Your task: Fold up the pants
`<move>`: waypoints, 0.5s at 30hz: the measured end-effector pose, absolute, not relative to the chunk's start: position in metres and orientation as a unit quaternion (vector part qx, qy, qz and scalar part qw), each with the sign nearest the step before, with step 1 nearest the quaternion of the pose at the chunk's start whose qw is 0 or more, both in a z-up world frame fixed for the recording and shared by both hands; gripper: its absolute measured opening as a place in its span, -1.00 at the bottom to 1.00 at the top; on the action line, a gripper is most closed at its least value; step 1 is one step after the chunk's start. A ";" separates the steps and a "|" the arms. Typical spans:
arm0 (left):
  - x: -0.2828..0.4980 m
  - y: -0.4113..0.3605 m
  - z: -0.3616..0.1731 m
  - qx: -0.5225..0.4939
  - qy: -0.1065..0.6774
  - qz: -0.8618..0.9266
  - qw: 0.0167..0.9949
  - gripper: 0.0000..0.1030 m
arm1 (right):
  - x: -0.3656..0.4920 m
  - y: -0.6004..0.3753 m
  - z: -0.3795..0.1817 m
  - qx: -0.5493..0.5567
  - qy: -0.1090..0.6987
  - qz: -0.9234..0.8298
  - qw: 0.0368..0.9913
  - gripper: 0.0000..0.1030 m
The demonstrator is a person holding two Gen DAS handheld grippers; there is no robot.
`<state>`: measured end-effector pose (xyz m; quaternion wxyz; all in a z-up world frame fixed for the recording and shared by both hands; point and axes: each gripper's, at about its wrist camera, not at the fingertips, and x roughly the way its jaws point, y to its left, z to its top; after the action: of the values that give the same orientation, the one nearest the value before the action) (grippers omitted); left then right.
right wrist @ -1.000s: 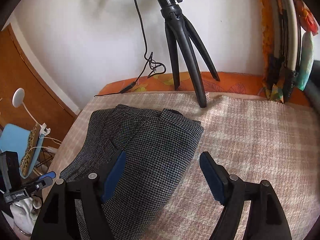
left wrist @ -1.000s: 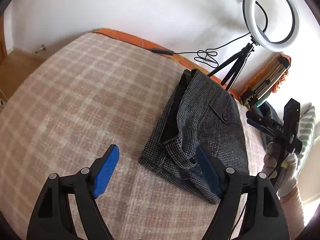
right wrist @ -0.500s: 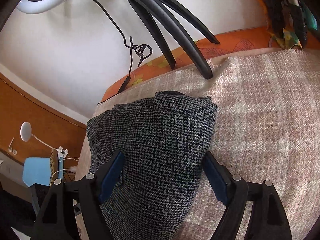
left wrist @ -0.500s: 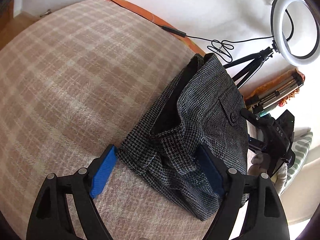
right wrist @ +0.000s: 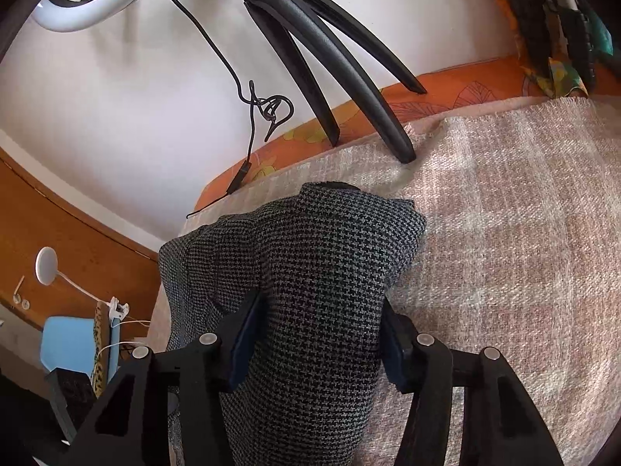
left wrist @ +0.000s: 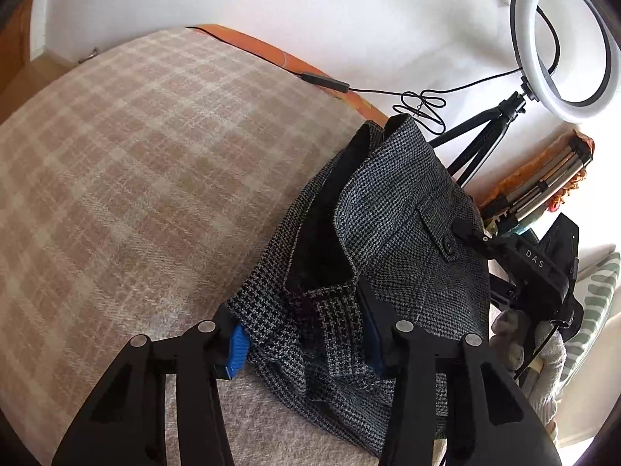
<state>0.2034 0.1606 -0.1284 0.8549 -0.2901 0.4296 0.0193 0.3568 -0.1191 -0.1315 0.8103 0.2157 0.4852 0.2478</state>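
The grey houndstooth pants lie folded on a beige plaid blanket, near its right side. My left gripper straddles the near corner at the waistband; its jaws are closing, and the blue pads press the bunched cloth between them. In the right wrist view the pants bulge up between the fingers of my right gripper. Its jaws are closing too, both pads squeezing the folded edge. A gloved hand shows at the pants' right edge in the left wrist view.
A ring light on a black tripod stands just behind the pants, its cable hanging along the white wall. Folded gear leans at the right. An orange mattress edge borders the blanket. A blue chair stands off the bed.
Both grippers came down over the folded pants and their jaws narrowed from wide apart to pinching the cloth, which now bunches up between the pads.
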 end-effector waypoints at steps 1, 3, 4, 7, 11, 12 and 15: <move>0.204 0.158 -0.126 -0.281 0.426 0.021 0.860 -0.22 | 0.355 -0.116 -0.130 0.208 0.483 0.245 0.814 -0.18; 0.204 0.156 -0.121 -0.265 0.418 0.022 0.869 -0.31 | 0.353 -0.110 -0.124 0.194 0.476 0.241 0.823 -0.45; 0.203 0.156 -0.118 -0.262 0.413 0.023 0.872 -0.34 | 0.351 -0.108 -0.119 0.184 0.472 0.239 0.828 -0.48; 0.199 0.156 -0.110 -0.250 0.401 0.020 0.881 -0.44 | 0.343 -0.101 -0.104 0.147 0.460 0.235 0.844 -0.57; 0.193 0.149 -0.097 -0.220 0.387 0.015 0.895 -0.50 | 0.329 -0.096 -0.082 0.111 0.443 0.234 0.858 -0.64; 0.191 0.146 -0.094 -0.213 0.383 0.014 0.899 -0.51 | 0.326 -0.094 -0.077 0.105 0.439 0.234 0.861 -0.65; 0.186 0.144 -0.089 -0.210 0.381 0.008 0.901 -0.53 | 0.314 -0.091 -0.064 0.078 0.429 0.228 0.870 -0.66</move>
<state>0.1858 0.1439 -0.0894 0.9006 -0.2098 0.3805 0.0076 0.3143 -0.0911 -0.0643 0.8703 0.0784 0.4295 0.2281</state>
